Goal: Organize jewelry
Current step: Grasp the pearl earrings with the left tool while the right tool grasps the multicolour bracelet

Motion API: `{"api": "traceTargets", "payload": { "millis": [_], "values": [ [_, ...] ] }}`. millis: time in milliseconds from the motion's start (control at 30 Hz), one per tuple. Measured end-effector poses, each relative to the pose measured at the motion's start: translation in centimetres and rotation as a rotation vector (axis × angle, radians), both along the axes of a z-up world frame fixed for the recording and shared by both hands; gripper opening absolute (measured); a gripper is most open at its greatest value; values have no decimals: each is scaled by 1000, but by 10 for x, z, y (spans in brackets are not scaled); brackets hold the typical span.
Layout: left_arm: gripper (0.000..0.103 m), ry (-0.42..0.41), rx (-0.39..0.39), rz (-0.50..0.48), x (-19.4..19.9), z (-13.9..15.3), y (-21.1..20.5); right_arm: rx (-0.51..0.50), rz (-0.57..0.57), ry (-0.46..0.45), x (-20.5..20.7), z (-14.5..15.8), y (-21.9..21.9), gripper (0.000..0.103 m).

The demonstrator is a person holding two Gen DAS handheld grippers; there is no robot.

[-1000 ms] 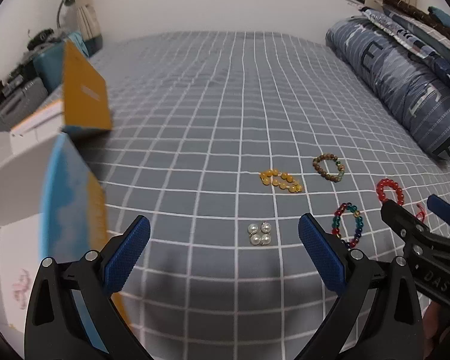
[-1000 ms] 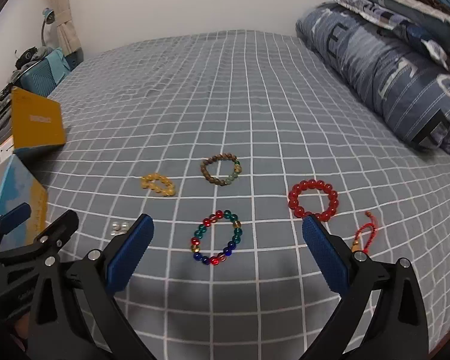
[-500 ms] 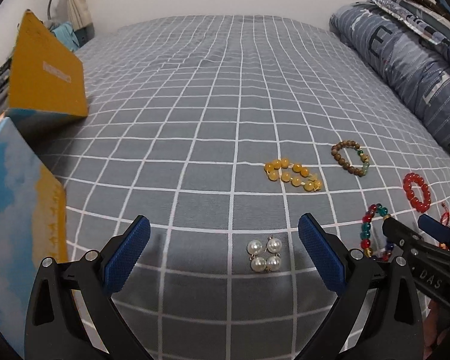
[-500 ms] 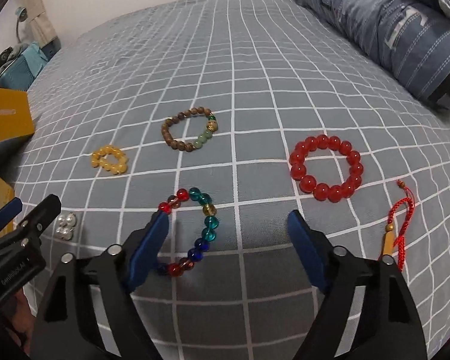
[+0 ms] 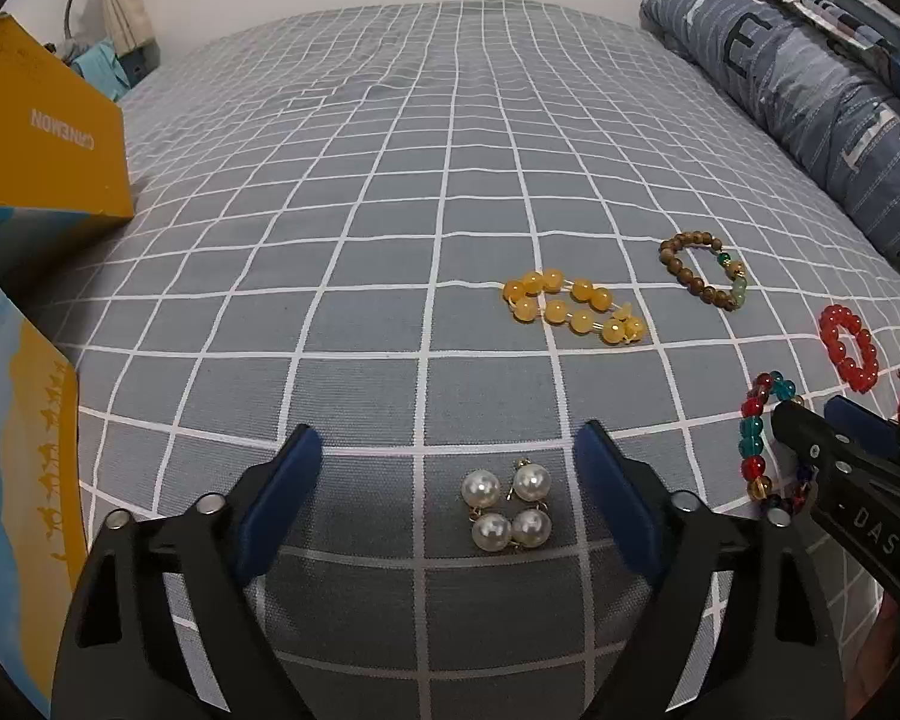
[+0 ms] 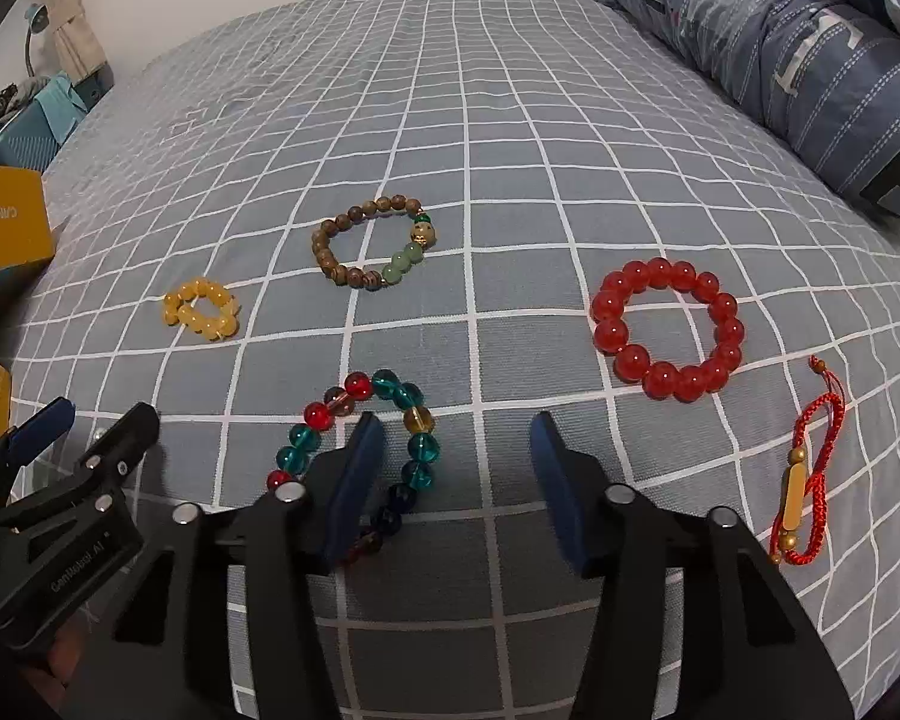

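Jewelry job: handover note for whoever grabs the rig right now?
Left gripper: open, empty, jaws either side of the pearls.
Right gripper: open, empty, one jaw inside the multicolor bracelet.
On the bedspread: yellow bracelet, wooden bracelet, red bracelet, red cord.
Done: nothing picked up.
Left: everything.

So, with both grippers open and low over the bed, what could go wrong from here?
1. The left gripper straddles four pearls lying close together. They are small and round, so closing may pinch only some and push the rest away.
2. The right gripper has one finger over the multicolour bracelet. It may catch only a few beads, which could slip out.
3. The bed is soft fabric, so the fingertips may snag it.
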State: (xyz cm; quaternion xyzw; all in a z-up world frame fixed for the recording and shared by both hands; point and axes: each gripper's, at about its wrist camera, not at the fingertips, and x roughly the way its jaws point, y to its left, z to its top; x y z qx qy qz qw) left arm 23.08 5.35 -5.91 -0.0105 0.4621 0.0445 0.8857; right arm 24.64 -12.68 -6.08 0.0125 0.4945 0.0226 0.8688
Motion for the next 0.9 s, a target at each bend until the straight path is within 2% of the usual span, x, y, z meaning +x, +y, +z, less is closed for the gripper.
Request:
{"api": "traceTargets", "payload": {
  "millis": [67,200,300,500,567,700,733,900],
  "values": [
    [74,3,1,-3,-1,0,-1,-4,2,0,-1,0,1,41],
    [68,17,26,-8,-1,-2,-3,-7,9,0,-2,1,2,30],
    [58,21,26,-13,-3,-1,-4,-14,16,-1,-3,1,4,26],
    [34,22,29,-14,-6,1,-4,-15,25,0,-4,1,7,14],
    [22,19,32,-17,-7,1,-5,-25,29,-2,-5,1,9,11],
    [18,13,24,-16,-10,2,-5,-28,29,-9,-7,3,10,9],
    [13,11,19,-13,-11,4,-4,-27,31,-10,-7,4,10,9],
    [12,3,12,-15,-13,8,-4,-19,34,-25,-11,11,11,9]
  ]
}}
